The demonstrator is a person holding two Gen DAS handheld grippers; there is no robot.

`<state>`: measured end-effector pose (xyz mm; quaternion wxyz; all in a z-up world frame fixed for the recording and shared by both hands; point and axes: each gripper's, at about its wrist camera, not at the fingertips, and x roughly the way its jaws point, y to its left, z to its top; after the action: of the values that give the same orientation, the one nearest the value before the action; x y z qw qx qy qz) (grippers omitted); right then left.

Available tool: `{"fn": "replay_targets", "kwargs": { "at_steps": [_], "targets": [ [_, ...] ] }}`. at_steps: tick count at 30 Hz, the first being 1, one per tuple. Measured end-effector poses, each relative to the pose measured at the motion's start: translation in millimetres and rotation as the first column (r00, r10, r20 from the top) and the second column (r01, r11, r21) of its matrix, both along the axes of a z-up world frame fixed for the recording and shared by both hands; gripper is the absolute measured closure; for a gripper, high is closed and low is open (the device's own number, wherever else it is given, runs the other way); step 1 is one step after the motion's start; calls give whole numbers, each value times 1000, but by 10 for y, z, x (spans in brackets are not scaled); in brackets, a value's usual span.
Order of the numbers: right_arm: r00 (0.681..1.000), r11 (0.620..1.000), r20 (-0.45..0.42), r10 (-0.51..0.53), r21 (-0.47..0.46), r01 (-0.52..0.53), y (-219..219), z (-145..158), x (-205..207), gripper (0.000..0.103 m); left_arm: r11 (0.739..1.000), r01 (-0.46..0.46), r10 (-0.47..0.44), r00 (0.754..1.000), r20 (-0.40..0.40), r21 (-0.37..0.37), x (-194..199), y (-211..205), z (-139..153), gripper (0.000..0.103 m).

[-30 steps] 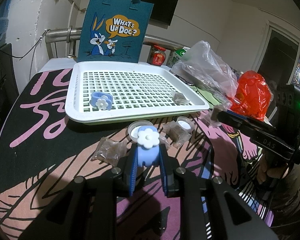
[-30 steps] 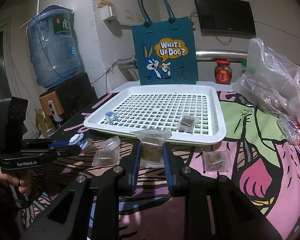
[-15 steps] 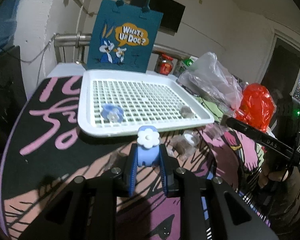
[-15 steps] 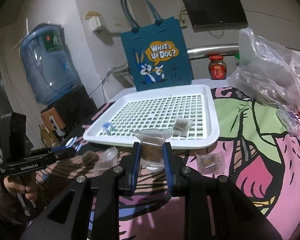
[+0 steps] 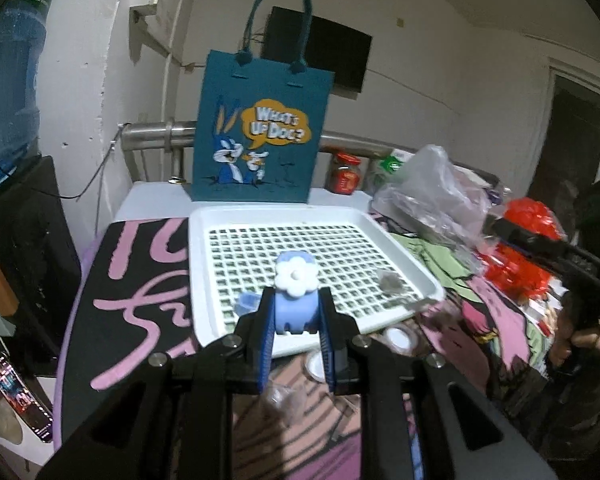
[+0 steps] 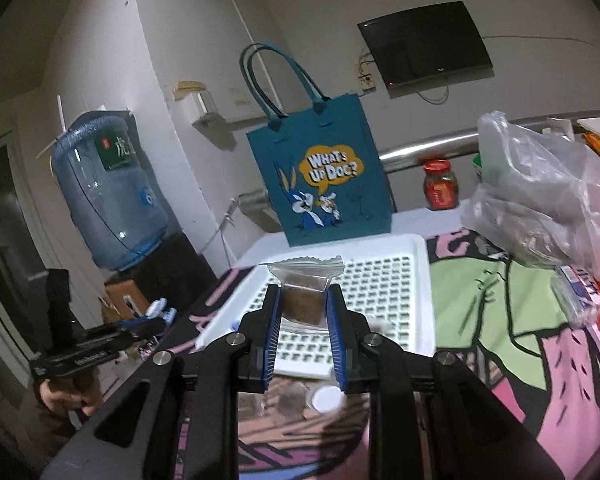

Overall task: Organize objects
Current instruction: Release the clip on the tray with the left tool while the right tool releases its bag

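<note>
My left gripper [image 5: 296, 300] is shut on a blue clip with a white flower [image 5: 295, 278], held above the near edge of the white slotted tray [image 5: 202, 264]. A second blue clip [image 5: 247, 303] lies in the tray, partly hidden behind my left finger, and a small bag [image 5: 390, 282] lies near the tray's right rim. My right gripper [image 6: 303, 300] is shut on a small zip bag of brown stuff [image 6: 305, 280], lifted over the tray [image 6: 420, 280]. In the right wrist view the left gripper [image 6: 158, 312] shows at the far left.
A teal cartoon tote bag [image 5: 260, 136] stands behind the tray. Clear plastic bags [image 6: 540, 192], a red-lidded jar [image 6: 440, 190] and a red bag [image 5: 528, 216] crowd the right side. Small round containers [image 5: 398, 338] and a brown packet [image 5: 288, 400] lie before the tray. A water jug [image 6: 108, 192] stands at the left.
Both grippers have risen from the table with their loads, the flower clip and the zip bag, and now hang over the tray's near edge. The small packets stay below.
</note>
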<state>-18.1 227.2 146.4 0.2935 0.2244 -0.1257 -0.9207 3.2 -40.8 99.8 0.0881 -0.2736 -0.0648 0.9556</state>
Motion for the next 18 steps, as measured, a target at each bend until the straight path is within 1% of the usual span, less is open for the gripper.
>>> {"fn": "replay_targets", "kwargs": {
  "at_steps": [3,6,10,15,18],
  "targets": [
    [1000,1000,9,18,0,-18,-121,17,-80,81,999,-39,40,999,37,-15,-150,-45,-98,83],
    [999,999,33,35,20,-35,-284,-49,-185,81,997,-68,70,994,89,-24,-312,-81,-245,83],
    [995,997,94,37,64,-43,-492,-255,-379,81,995,-92,98,983,154,-41,-488,-112,-432,83],
    [984,992,175,28,118,-50,-639,-558,-552,81,993,-100,109,975,196,-55,-607,-100,-566,83],
    [980,985,196,21,164,-54,-709,-679,-617,81,994,-96,107,971,213,-60,-661,-60,-621,83]
  ]
}}
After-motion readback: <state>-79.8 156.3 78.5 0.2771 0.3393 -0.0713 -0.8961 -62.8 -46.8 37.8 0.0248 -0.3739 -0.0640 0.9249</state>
